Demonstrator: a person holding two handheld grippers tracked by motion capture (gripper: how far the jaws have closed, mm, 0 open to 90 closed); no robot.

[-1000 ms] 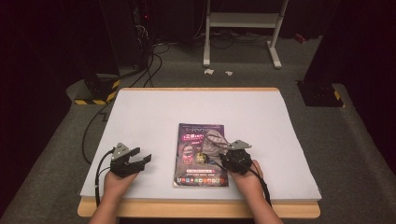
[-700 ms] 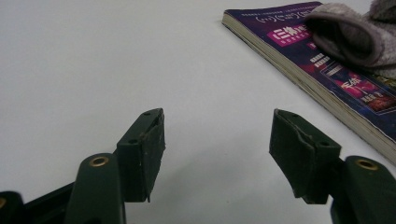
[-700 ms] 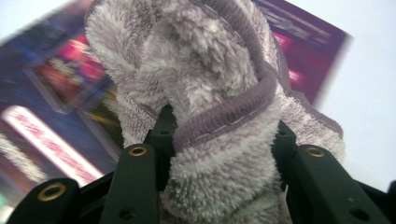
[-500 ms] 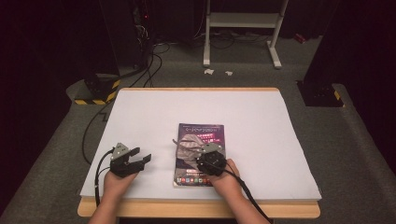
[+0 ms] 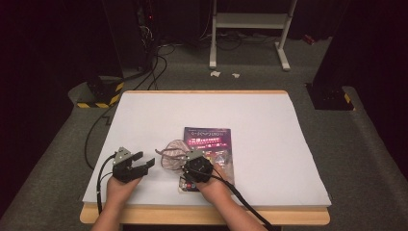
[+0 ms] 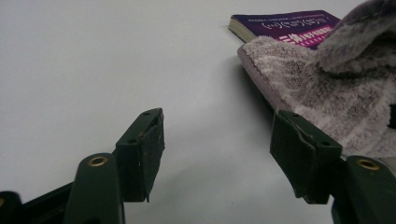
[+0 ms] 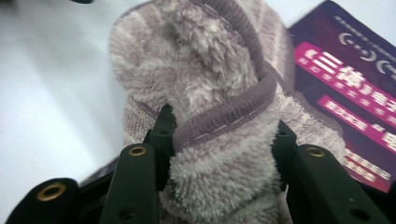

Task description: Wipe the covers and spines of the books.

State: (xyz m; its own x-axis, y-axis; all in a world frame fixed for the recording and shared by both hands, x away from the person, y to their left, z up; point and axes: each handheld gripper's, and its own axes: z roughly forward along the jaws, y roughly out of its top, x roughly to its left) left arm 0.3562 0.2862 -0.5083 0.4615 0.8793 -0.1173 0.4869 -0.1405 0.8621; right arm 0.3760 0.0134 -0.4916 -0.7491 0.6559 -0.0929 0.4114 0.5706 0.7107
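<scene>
Right gripper [image 5: 185, 161] has dragged the fuzzy grey cloth [image 5: 172, 153] leftward off the purple book [image 5: 210, 144] since the earlier frames; cloth now lies mostly on the white table [image 5: 269, 144], right edge overlapping the book's left side. Jaws clamped on a bunched fold of cloth. Left gripper [image 5: 143, 160] sits just left of the cloth, jaws apart, nothing between them.
</scene>
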